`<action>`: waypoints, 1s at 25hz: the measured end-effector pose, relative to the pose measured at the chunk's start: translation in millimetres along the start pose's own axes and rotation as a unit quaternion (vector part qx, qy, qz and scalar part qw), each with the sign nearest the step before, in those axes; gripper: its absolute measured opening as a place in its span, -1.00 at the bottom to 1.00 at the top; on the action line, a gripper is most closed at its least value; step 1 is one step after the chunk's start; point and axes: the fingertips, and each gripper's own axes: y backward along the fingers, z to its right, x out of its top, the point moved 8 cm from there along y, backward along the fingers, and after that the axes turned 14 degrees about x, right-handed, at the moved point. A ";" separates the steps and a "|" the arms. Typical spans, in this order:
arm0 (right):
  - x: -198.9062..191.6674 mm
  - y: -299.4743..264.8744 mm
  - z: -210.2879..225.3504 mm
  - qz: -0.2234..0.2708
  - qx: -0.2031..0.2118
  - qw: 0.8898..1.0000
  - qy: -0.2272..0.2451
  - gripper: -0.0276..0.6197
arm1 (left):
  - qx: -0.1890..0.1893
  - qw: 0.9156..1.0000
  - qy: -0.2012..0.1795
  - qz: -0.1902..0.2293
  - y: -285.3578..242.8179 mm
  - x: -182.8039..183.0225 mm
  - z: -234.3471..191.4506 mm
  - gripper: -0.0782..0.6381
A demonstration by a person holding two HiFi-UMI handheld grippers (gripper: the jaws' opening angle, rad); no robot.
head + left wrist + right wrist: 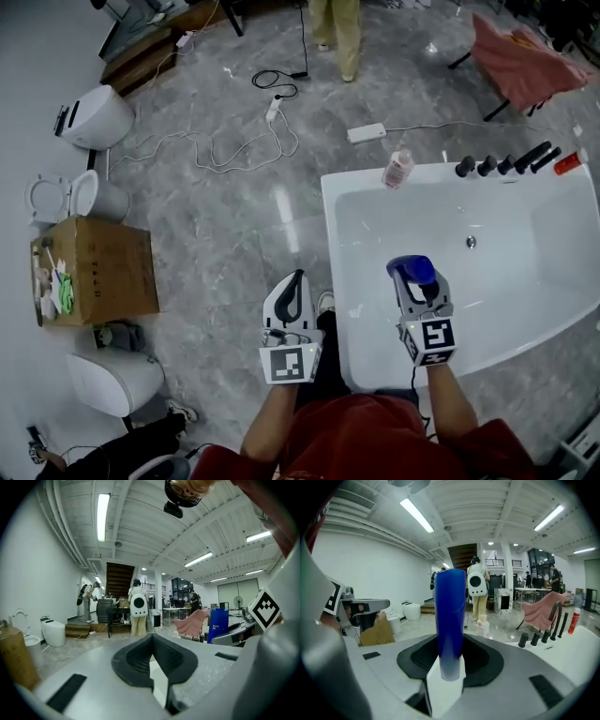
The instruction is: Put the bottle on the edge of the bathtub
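Closest in, the person's red-sleeved arms reach forward with one tool in each hand. The left tongs (296, 281) hang over the grey marble floor (234, 234) just left of the bathtub (330, 244); in the left gripper view the left tongs (152, 637) are closed tip to tip with nothing between them. The right tongs (413, 281) grip a blue bottle (412, 270), and the right gripper view shows that bottle (450, 620) standing upright between the dark pads (417, 658) of the right tongs (450, 644), which press on its lower part. From the head view the bottle shows over the tub's white basin, near its left wall, and it is not on the rim. Farther into the basin lies the drain (471, 242). On the tub's far rim stand a small clear bottle (397, 169), a row of black taps (506, 161) and, at the right end, a red item (565, 163). Left of the person, a cardboard box (98, 267) sits on the floor between white toilets (94, 117). Beyond the tub, cables (244, 141) and a white power strip (366, 133) trail across the floor, a pink cloth (525, 61) drapes over a dark frame, and a standing person's legs (336, 33) show at the top edge.
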 end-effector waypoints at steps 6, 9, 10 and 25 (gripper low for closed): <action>-33.9 -90.8 18.3 -0.030 0.007 0.999 -0.009 -0.45 | -0.015 0.999 0.015 -0.040 -64.2 -60.7 -16.6 -0.77; -51.0 -144.3 28.5 -0.040 0.014 0.999 -0.016 -0.45 | -0.011 0.997 0.023 -0.066 -90.0 -90.7 -29.3 -0.77; -55.9 -161.5 31.5 -0.043 0.017 0.999 -0.015 -0.45 | -0.008 0.997 0.023 -0.072 -97.2 -100.3 -33.3 -0.77; -66.0 -355.6 64.4 -0.020 0.022 0.998 0.050 -0.45 | 0.025 0.992 0.058 -0.113 -147.4 -197.8 -80.9 -0.77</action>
